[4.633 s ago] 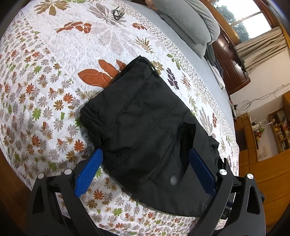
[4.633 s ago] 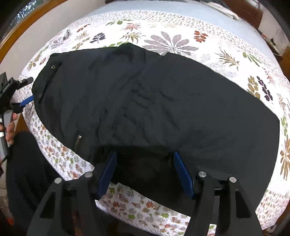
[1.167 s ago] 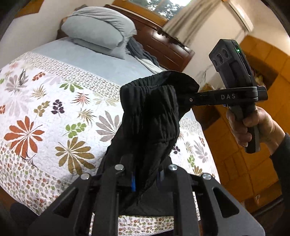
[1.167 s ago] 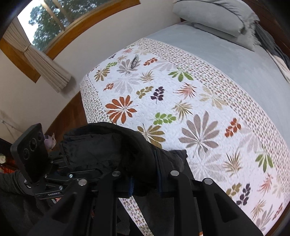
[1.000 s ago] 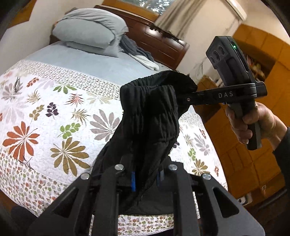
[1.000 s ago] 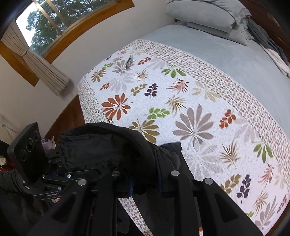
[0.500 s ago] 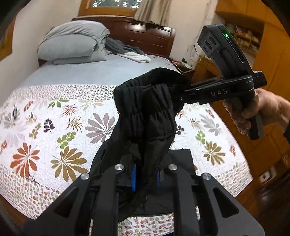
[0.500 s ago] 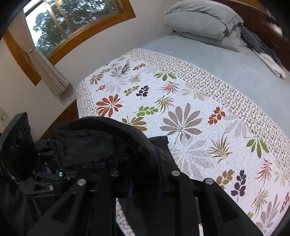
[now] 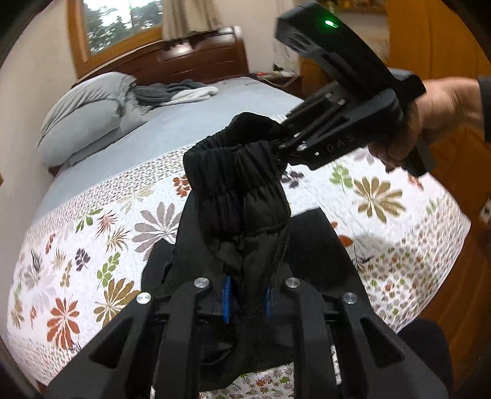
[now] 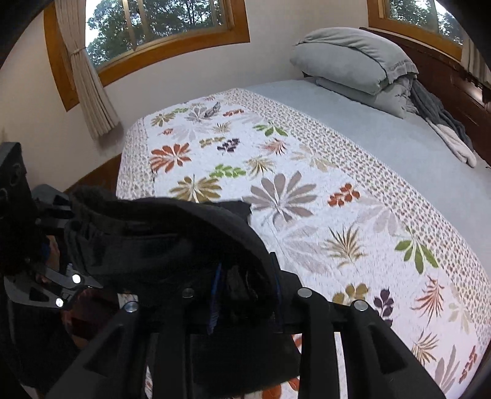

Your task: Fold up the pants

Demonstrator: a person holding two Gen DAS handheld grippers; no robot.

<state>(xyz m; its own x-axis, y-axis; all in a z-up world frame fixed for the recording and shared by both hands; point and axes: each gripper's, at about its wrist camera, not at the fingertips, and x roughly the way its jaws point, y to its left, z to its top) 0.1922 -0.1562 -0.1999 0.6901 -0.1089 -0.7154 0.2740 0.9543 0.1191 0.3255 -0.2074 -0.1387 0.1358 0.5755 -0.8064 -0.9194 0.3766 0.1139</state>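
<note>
— While the left gripper (image 9: 245,296) sat nearest the lens, what did its jaws have?
— They were pinched almost together on a bunch of the black pants (image 9: 242,196), blue pads tight against the cloth.
— And the right gripper (image 10: 245,302)?
— Its jaws had just been opening, with the dark fabric between them; whether the pads pressed on it I could not tell.
— Where were the pants?
— Lifted by the elastic waistband between both tools, the lower part draped down onto the floral quilt (image 9: 101,245) at the bed's near edge.
— Who held the right tool?
— A hand (image 9: 442,119), gripping its handle above the quilt.
— Farther back?
— Grey pillows (image 10: 353,58) stacked by the wooden headboard (image 9: 196,61), a window (image 10: 159,18) behind.
</note>
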